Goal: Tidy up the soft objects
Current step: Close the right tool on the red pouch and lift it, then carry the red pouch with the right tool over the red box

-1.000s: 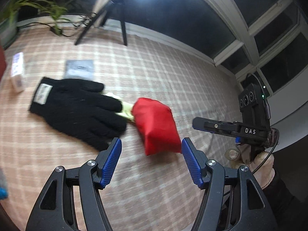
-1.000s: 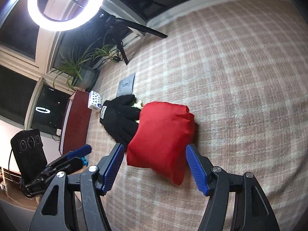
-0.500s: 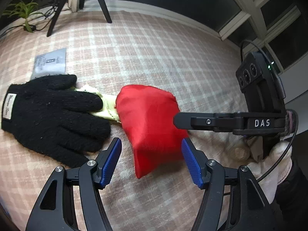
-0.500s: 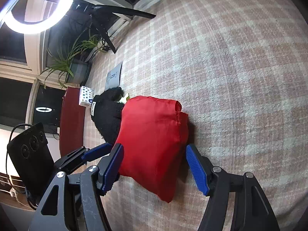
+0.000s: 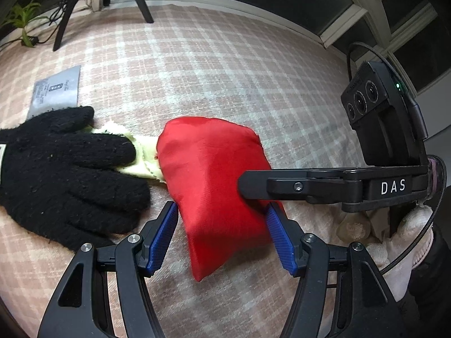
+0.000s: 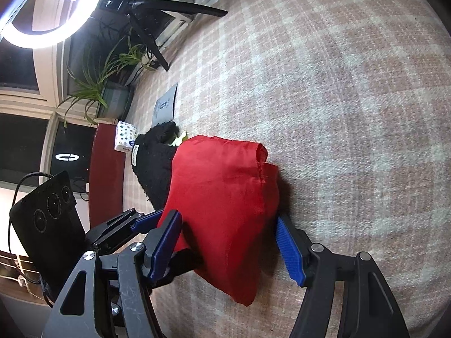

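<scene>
We see both tongs straddling the red fabric pouch (image 5: 214, 180) on the plaid blanket (image 5: 225, 70): left tongs (image 5: 222, 236) have just been closing, right tongs (image 6: 228, 248) spread, neither clearly pinching. A black glove (image 5: 64, 174) lies left of the left tongs.

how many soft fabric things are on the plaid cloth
3: a red pouch between both grippers, a black glove to its left, and a yellow-green cloth tucked between them. More may lie hidden underneath.
</scene>
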Demonstrator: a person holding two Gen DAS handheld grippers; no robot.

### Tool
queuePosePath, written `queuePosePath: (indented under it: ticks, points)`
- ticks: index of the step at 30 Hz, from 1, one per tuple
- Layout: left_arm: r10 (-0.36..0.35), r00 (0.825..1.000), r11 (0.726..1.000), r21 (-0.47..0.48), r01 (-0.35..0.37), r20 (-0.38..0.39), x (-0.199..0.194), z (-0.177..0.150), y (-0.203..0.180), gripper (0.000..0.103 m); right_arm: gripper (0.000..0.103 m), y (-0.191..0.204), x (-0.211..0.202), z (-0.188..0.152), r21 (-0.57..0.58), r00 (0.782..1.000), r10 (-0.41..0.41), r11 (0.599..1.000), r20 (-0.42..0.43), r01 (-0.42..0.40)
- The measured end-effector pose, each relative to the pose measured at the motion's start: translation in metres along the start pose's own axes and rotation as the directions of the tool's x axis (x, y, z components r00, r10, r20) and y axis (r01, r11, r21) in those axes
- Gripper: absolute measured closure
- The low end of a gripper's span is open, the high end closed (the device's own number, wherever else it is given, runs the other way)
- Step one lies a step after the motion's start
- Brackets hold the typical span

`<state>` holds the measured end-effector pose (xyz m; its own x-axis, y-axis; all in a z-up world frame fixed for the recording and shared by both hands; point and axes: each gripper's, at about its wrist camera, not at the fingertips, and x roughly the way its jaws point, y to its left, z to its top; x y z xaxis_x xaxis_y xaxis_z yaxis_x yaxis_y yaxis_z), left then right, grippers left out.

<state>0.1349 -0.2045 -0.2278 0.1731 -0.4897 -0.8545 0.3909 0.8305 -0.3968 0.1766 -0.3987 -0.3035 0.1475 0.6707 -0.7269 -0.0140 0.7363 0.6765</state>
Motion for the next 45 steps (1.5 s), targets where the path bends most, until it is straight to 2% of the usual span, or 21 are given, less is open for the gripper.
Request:
queuePosePath:
  ticks: [6, 13, 26, 35, 45]
  points:
    - [0.013, 1.000, 0.999, 0.043, -0.013, 0.008, 0.004, 0.000, -0.008, 0.045, 0.050, 0.002, -0.002, -0.002, 0.009, 1.000, -0.001, 1.000, 0.019, 0.001]
    - [0.004, 1.000, 0.999, 0.052, -0.005, 0.028, -0.003, -0.004, -0.012, 0.046, 0.052, 0.016, -0.011, -0.011, -0.015, 0.999, -0.010, 1.000, 0.036, 0.010]
    - [0.005, 0.988, 0.998, 0.060, -0.014, 0.152, -0.070, -0.029, -0.018, 0.046, 0.052, 0.094, -0.036, -0.038, -0.131, 0.995, -0.012, 0.991, 0.103, 0.025]
    - [0.035, 0.967, 0.998, 0.049, -0.049, 0.253, -0.130, -0.055, -0.006, 0.046, 0.052, 0.161, -0.033, -0.056, -0.217, 0.993, 0.014, 0.976, 0.114, 0.011]
    - [0.082, 0.931, 0.996, -0.003, -0.087, 0.356, -0.199, -0.089, 0.036, 0.046, 0.052, 0.249, -0.008, -0.072, -0.350, 0.994, 0.035, 0.937, 0.106, 0.005]
